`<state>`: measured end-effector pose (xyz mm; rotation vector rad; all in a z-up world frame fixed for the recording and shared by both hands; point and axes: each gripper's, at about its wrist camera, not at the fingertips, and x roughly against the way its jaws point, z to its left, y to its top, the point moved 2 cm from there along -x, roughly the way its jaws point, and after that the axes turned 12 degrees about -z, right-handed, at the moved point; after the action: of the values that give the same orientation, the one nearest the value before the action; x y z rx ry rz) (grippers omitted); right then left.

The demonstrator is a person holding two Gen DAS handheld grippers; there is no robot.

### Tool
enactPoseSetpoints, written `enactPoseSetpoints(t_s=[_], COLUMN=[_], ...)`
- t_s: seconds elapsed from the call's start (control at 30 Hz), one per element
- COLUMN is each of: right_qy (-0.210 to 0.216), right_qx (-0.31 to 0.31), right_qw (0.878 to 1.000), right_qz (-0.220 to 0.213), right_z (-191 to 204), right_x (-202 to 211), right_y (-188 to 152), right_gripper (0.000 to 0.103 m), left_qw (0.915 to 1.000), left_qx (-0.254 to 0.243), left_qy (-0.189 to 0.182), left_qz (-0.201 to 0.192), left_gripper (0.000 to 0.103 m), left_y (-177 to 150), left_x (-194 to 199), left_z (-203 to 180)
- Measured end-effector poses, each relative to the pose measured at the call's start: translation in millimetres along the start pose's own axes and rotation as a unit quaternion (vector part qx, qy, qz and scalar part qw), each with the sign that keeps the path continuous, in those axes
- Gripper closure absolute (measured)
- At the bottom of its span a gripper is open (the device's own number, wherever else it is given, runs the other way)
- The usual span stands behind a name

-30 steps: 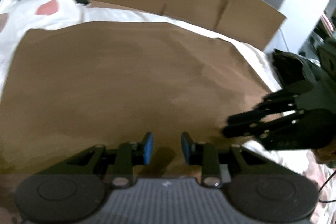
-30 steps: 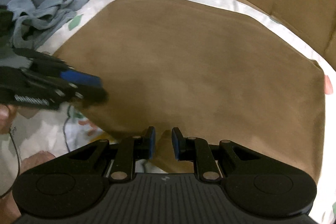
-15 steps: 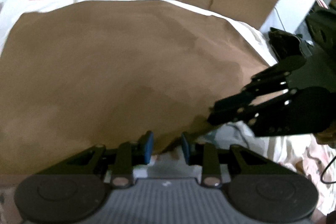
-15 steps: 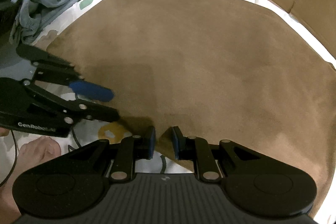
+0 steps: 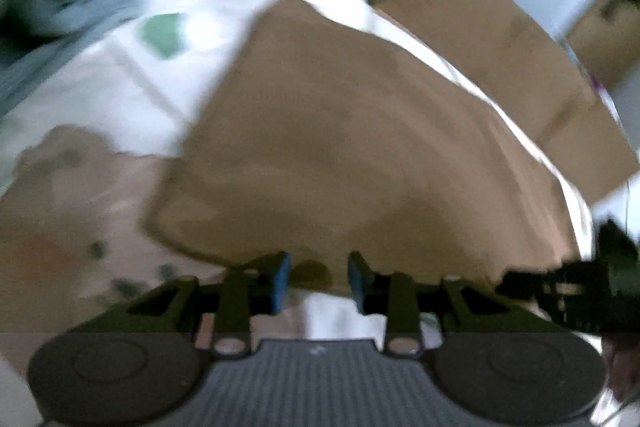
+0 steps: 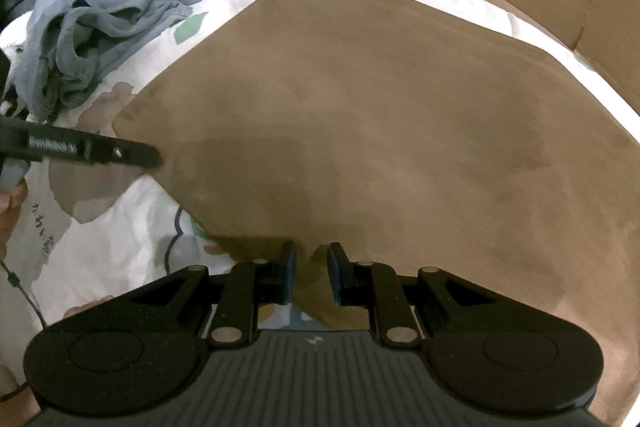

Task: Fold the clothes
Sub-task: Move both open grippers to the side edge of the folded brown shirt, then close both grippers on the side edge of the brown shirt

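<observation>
I read "GenRobot.AI" on my left gripper (image 6: 154, 159); both it and right gripper (image 6: 311, 277) gape over flat brown suede-like cloth (image 6: 380, 131).

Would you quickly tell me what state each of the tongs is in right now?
Left tongs: open, pads apart at the near edge of the brown cloth, gripping nothing.
Right tongs: open, the cloth's corner between the pads, not yet pinched.

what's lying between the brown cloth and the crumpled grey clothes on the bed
Only the white patterned sheet, with a green patch on it. The right wrist view shows the brown cloth and grey clothes apart.
</observation>
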<state>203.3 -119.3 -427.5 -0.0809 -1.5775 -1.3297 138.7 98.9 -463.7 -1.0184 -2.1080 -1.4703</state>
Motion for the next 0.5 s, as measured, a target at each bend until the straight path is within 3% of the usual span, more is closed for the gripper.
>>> enactPoseSetpoints(t_s=[0.13,0.27,0.5], right_qy=[0.002,0.003,-0.001], right_qx=[-0.004,-0.006,-0.007], right_qw=[1.0,1.0,1.0], right_qz=[0.0,-0.002,0.004], right_z=[3.3,5.1,3.6], right_x=[-4.1,-3.3,-4.2], right_y=[2.1,2.4,-0.2], right_gripper=[0.08,0.08,0.08], left_qw=[0.9984,0.9948,0.9848], left_qx=[0.052,0.093,0.17], left_qy=[0.02,0.035,0.019], left_qz=[-0.014,-0.018,-0.03], left_gripper=[0.057,0.046,0.046], left_y=[5.8,9.0,10.0], left_x=[7.2,8.9,8.3], left_z=[25.9,45.0,72.3])
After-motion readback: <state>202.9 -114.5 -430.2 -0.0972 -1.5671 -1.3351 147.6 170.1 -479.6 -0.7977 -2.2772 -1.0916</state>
